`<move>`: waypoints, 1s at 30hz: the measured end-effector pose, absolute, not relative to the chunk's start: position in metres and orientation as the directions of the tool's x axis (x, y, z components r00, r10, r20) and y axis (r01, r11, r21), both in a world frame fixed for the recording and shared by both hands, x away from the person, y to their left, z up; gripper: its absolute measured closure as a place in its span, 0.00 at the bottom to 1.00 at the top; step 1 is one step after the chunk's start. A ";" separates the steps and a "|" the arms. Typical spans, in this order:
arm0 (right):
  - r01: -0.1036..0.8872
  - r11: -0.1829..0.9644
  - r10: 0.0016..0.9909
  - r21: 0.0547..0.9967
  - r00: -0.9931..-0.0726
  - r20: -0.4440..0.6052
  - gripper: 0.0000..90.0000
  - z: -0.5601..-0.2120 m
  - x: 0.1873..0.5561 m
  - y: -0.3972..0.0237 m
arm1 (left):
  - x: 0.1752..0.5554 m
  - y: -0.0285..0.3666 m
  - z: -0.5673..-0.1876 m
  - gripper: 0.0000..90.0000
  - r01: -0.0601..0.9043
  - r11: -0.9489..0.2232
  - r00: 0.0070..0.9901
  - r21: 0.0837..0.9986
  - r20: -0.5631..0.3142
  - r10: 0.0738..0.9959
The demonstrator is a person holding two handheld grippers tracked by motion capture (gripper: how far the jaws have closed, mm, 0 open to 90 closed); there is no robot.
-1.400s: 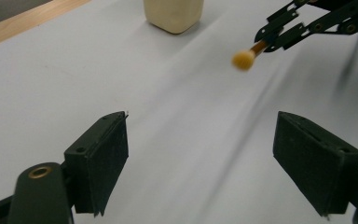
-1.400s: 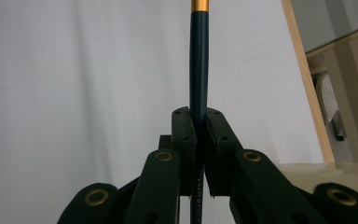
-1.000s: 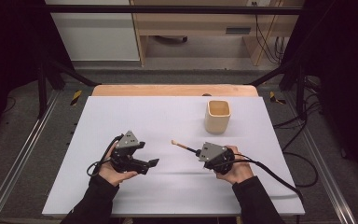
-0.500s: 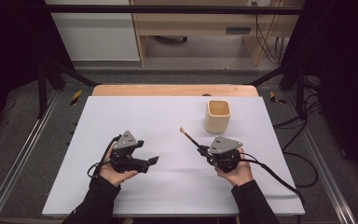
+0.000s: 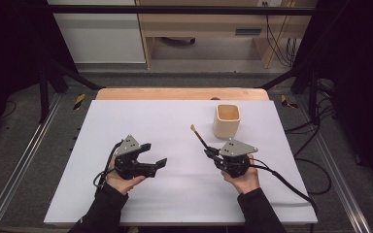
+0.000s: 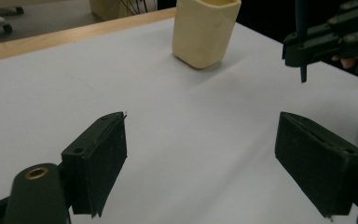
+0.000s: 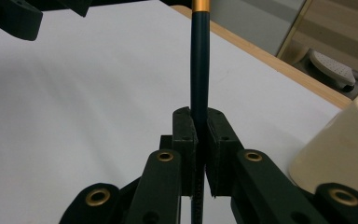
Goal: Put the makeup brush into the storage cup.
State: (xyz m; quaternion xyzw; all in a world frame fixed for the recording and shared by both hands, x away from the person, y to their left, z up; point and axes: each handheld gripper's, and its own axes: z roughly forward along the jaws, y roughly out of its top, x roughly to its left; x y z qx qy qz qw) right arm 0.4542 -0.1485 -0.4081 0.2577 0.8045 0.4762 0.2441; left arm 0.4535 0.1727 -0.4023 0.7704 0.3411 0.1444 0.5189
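Note:
A thin brush (image 5: 200,138) with a dark handle, a gold band (image 7: 200,5) and a pale tip sticks up and away from my right gripper (image 5: 210,154), which is shut on its handle (image 7: 199,84) above the white table. A cream cup (image 5: 227,120) stands upright just beyond the brush tip, to its right; it also stands ahead in the left gripper view (image 6: 204,29) and at the right edge of the right gripper view (image 7: 342,140). My left gripper (image 5: 154,156) rests at the table's left middle, open, with nothing between its pads (image 6: 99,158).
The white table sheet (image 5: 155,121) covers a wooden top whose bare strip (image 5: 175,93) runs along the far edge. Cables (image 5: 286,182) trail from the right gripper toward the table's right edge. Metal rails flank the table on both sides.
My right gripper has lifted and turned, swinging the brush from pointing left to pointing up and away, its tip now nearer the cup. The left gripper has barely moved.

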 end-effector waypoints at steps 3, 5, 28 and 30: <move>0.187 0.392 0.657 0.901 -0.742 -0.132 0.93 -0.410 0.454 -0.147 | 0.453 0.169 -0.402 0.18 0.377 -0.194 0.726 0.906 -0.159 0.669; 0.194 0.380 0.661 0.904 -0.741 -0.119 0.93 -0.411 0.453 -0.146 | 0.453 0.166 -0.401 0.19 0.373 -0.175 0.722 0.911 -0.167 0.672; 0.243 0.297 0.662 0.924 -0.749 -0.016 0.93 -0.426 0.449 -0.131 | 0.455 0.135 -0.401 0.22 0.364 0.010 0.714 0.931 -0.285 0.640; 0.246 0.298 0.657 0.922 -0.754 -0.012 0.93 -0.427 0.450 -0.130 | 0.455 0.133 -0.400 0.22 0.360 0.028 0.706 0.933 -0.292 0.645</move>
